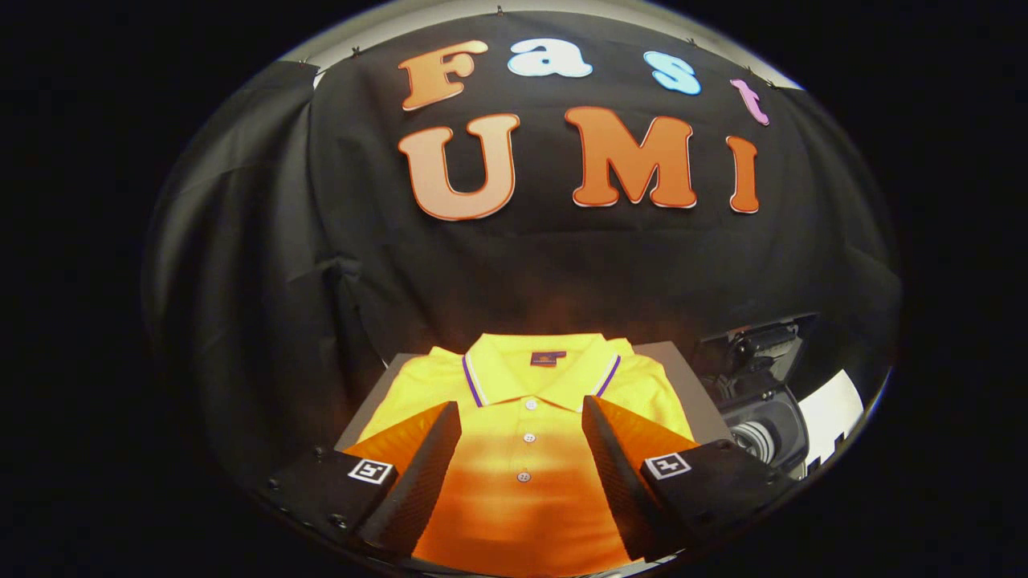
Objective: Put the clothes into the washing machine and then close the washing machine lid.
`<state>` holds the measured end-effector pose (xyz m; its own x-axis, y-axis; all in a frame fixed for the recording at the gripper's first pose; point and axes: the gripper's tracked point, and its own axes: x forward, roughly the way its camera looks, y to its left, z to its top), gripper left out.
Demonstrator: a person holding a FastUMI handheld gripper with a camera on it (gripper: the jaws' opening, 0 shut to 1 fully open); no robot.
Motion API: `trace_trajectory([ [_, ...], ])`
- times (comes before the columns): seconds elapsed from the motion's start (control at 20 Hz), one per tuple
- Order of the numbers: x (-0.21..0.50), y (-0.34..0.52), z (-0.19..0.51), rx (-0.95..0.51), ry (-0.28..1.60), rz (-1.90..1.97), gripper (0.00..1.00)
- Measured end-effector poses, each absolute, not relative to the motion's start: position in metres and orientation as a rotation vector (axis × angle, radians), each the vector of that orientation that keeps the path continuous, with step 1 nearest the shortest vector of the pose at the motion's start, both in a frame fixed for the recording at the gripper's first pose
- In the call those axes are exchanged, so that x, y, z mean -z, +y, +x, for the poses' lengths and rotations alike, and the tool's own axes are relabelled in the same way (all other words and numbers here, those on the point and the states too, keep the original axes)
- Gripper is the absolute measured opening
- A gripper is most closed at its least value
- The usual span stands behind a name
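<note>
Gripper (522, 417) is wide open, nothing held. The two fingers straddle the folded yellow polo shirt with white-and-purple striped collar (526, 401). The button placket runs down the gap between them, and neither finger looks pressed into the fabric.

Shirt lies flat and neatly folded on a grey board or tabletop (679, 361), collar pointing away from the gripper. It sits between and just ahead of the fingers.

Beyond the right finger, beside the board: a dark machine with a round chrome-rimmed opening (759, 437), probably the washing machine. A dark panel (763, 341) stands up behind it, likely the raised lid, but it is too small and distorted to be sure. A white patch (835, 413) lies beyond that; I can't identify it.

Progress, my read: basically at the start.
- Shirt not yet gripped
- Not yet moved to the machine
- Lid close not yet done

Left: pinch the shirt, carry it right to the opening, drop it in, then swing the lid down. Folded fabric will likely unfold and drape when lifted, so it could snag on the opening's rim.
</note>
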<state>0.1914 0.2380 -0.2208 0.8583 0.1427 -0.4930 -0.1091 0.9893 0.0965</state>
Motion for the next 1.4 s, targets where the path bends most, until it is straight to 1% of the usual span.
trace_trajectory([
  [0.3,0.269,0.238,0.194,-0.081,0.698,0.078,0.99],
  [0.4,0.267,0.234,0.195,-0.06,0.72,0.042,0.98],
  [0.45,0.27,0.234,0.191,-0.055,0.748,0.019,0.96],
  [0.65,0.269,0.24,0.192,-0.066,0.789,-0.029,0.97],
  [0.7,0.27,0.242,0.191,-0.074,0.799,-0.028,0.93],
  [0.8,0.271,0.245,0.192,-0.091,0.8,-0.036,0.82],
  [0.85,0.269,0.248,0.193,-0.097,0.788,-0.039,0.7],
  [1.0,0.27,0.25,0.193,-0.106,0.781,-0.054,0.48],
  [1.05,0.27,0.251,0.191,-0.117,0.789,-0.052,0.48],
  [1.1,0.27,0.251,0.193,-0.111,0.792,-0.04,0.42],
  [1.15,0.268,0.251,0.193,-0.112,0.795,-0.037,0.3],
  [1.2,0.267,0.251,0.192,-0.112,0.803,-0.029,0.3],
  [1.25,0.265,0.251,0.193,-0.114,0.804,-0.025,0.22],
  [1.4,0.267,0.251,0.195,-0.128,0.8,-0.023,0.22],
])
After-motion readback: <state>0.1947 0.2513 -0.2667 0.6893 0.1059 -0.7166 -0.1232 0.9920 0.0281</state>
